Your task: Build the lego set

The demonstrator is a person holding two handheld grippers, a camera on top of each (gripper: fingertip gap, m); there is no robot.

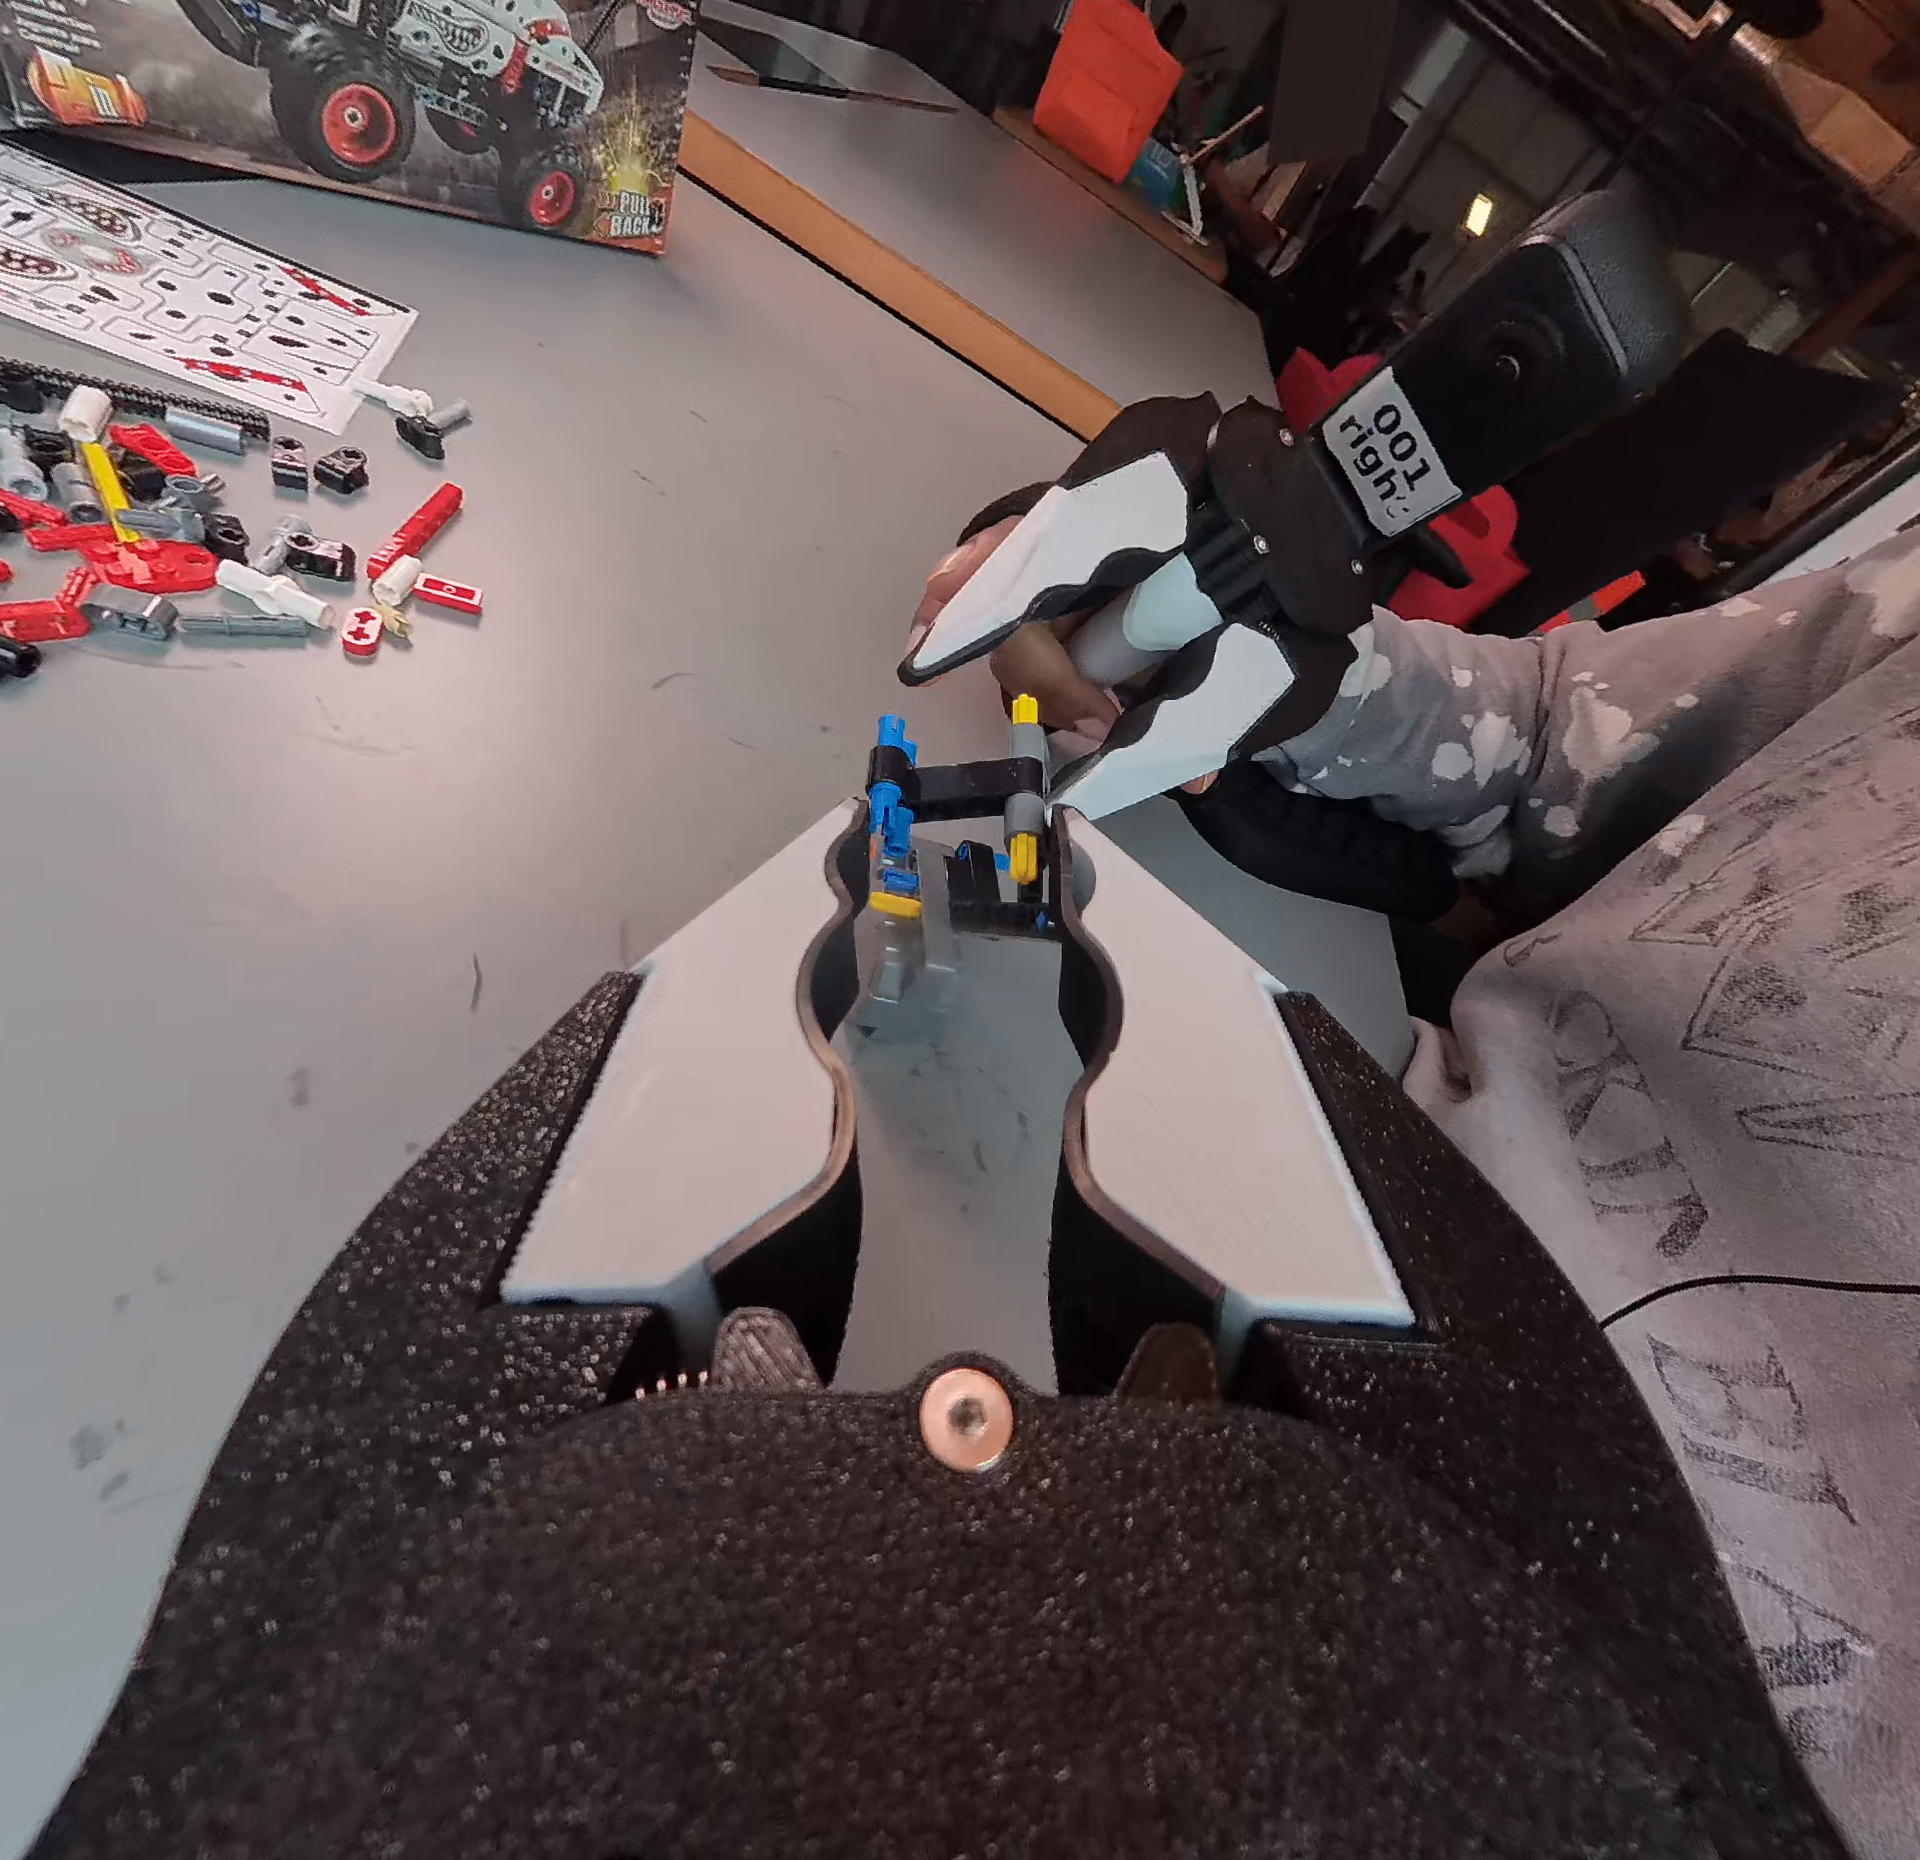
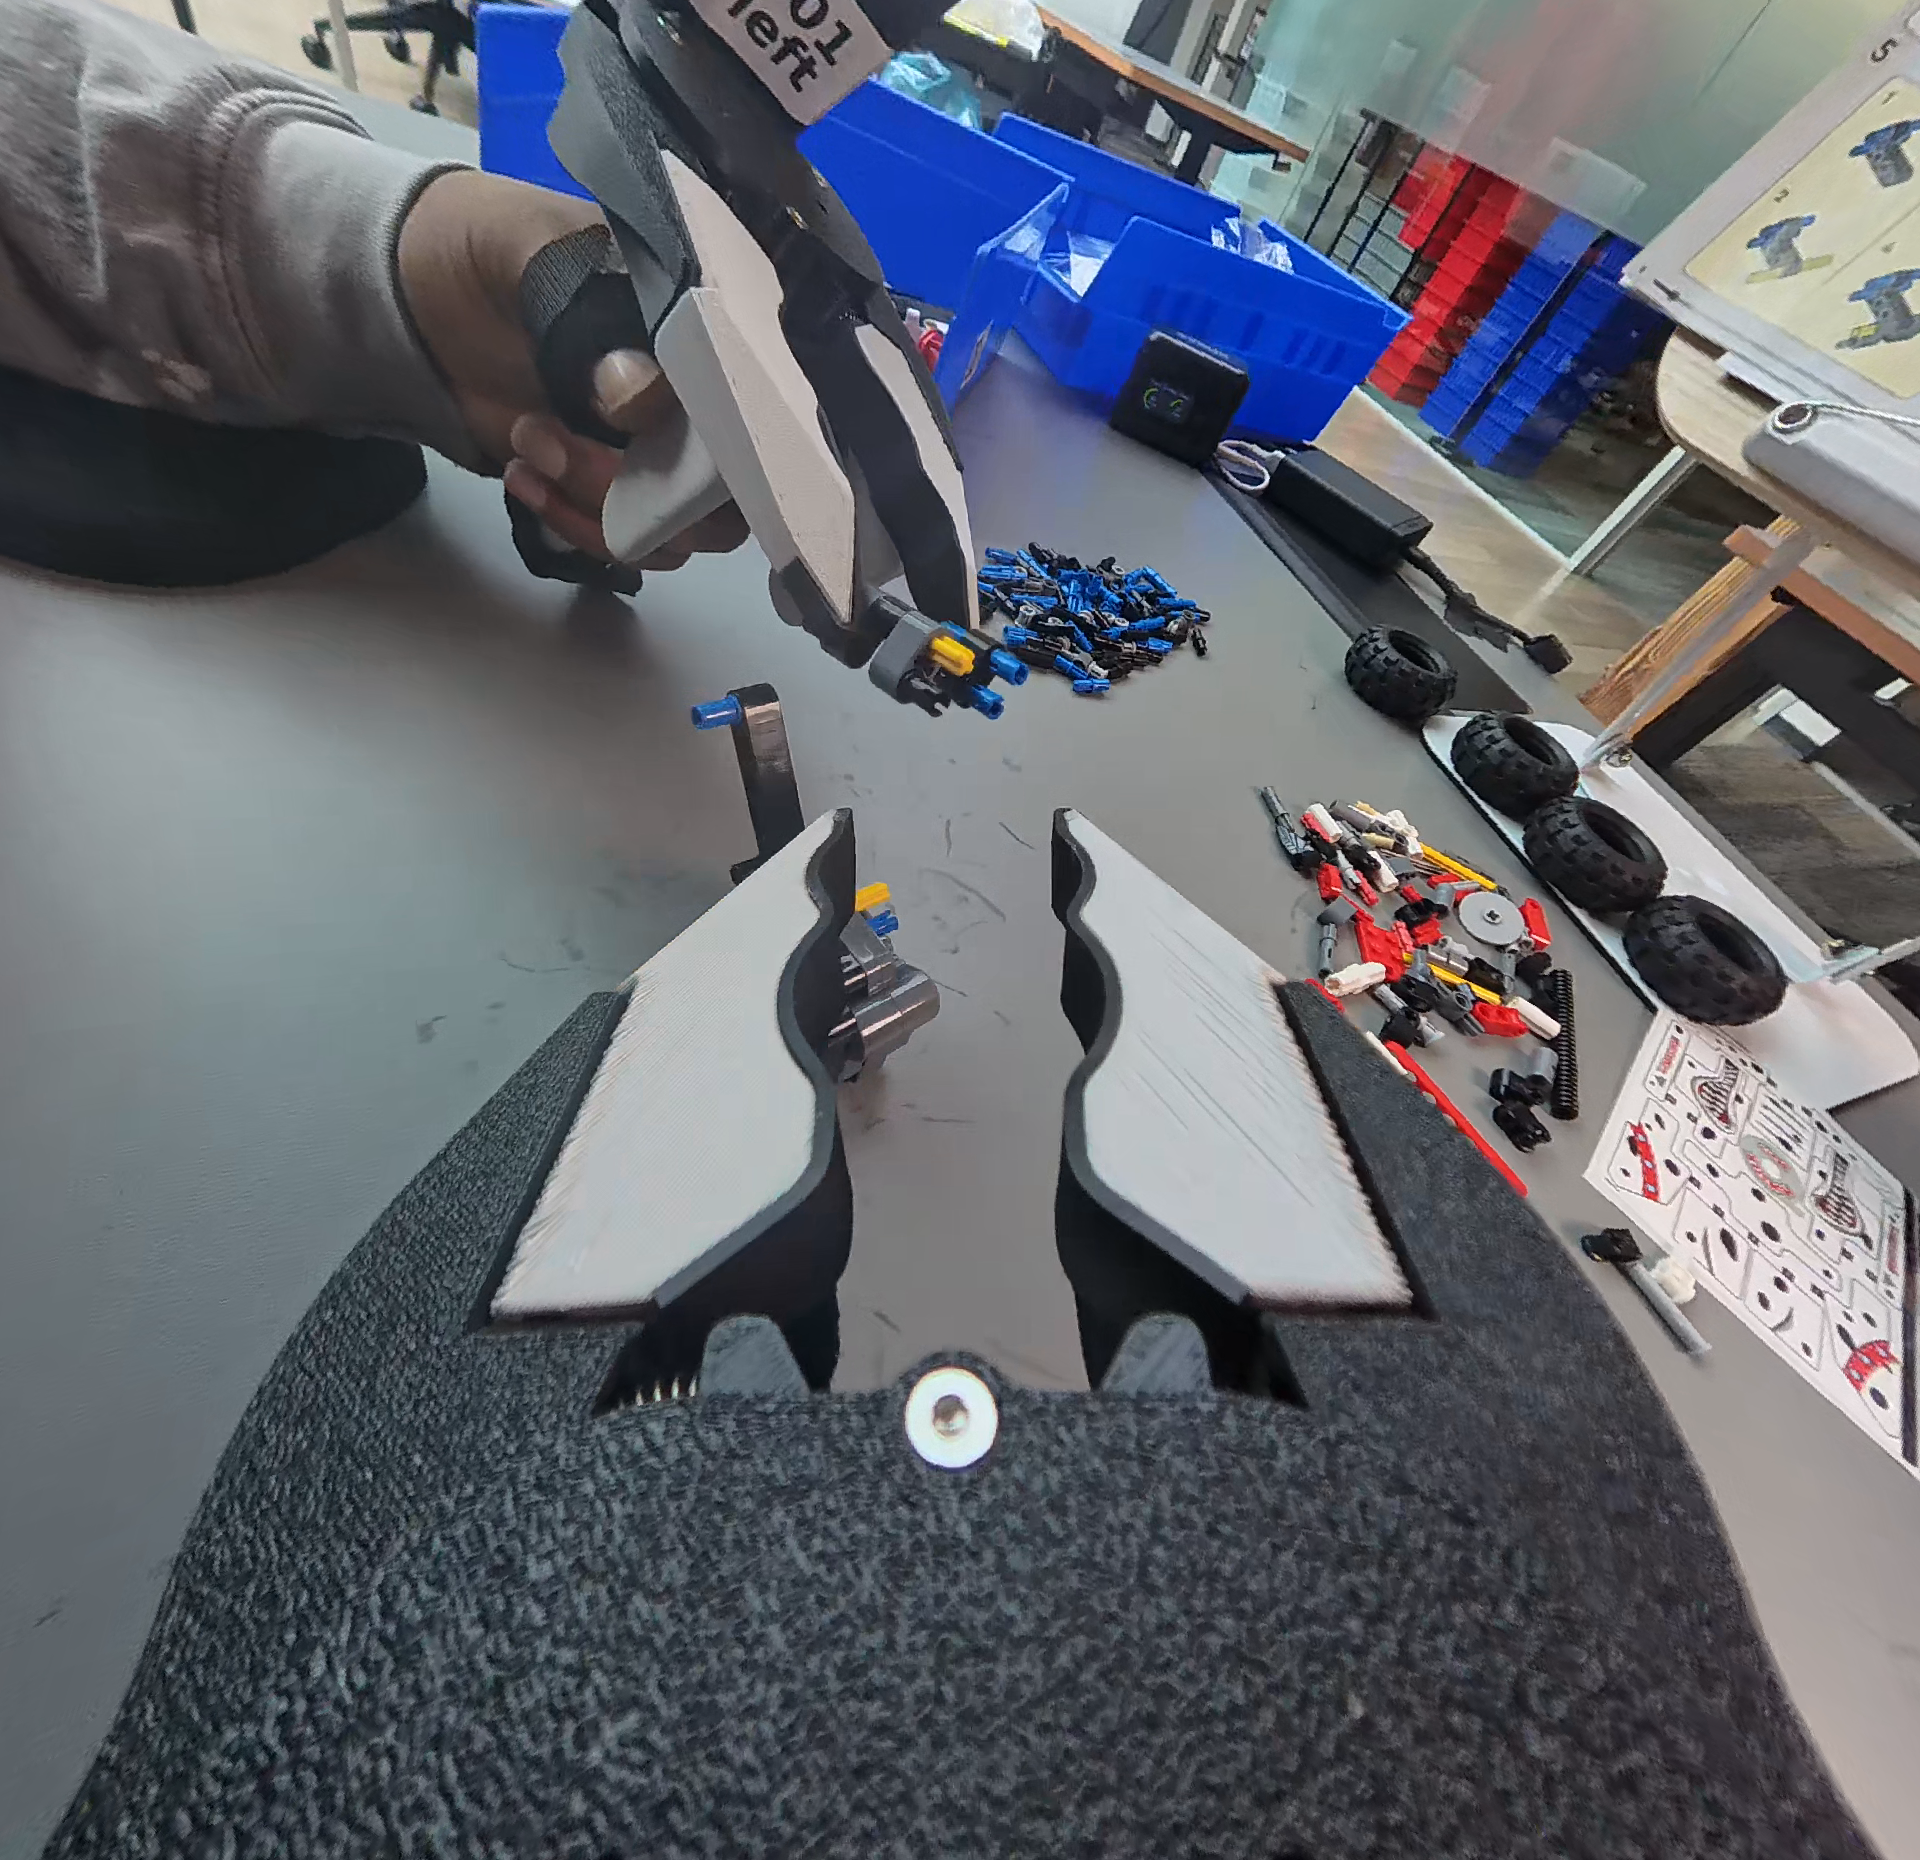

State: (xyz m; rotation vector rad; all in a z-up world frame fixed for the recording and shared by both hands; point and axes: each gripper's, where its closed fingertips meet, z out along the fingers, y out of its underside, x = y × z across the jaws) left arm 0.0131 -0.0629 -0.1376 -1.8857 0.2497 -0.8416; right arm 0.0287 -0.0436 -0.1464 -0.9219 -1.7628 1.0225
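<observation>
My left gripper (image 1: 961,818) is shut on a small grey, black, yellow and blue sub-assembly (image 1: 902,880) and holds it just above the grey table (image 1: 623,875). It also shows in the right wrist view (image 2: 883,615), gripping that piece (image 2: 930,659). My right gripper (image 2: 951,823) is open. A second piece, a black beam (image 2: 767,771) with a blue pin and a grey-yellow part (image 2: 878,984), sits against the inside of its left finger. In the left wrist view the right gripper (image 1: 987,735) has its lower fingertip touching that beam piece (image 1: 966,771).
Loose red, black and grey parts (image 2: 1423,937) lie on the right, with several tyres (image 2: 1590,854) and a sticker sheet (image 2: 1766,1218). A pile of blue and black pins (image 2: 1091,615) and blue bins (image 2: 1195,293) lie beyond. The set's box (image 1: 416,75) stands at the back. My left and right fingertips are right by each other.
</observation>
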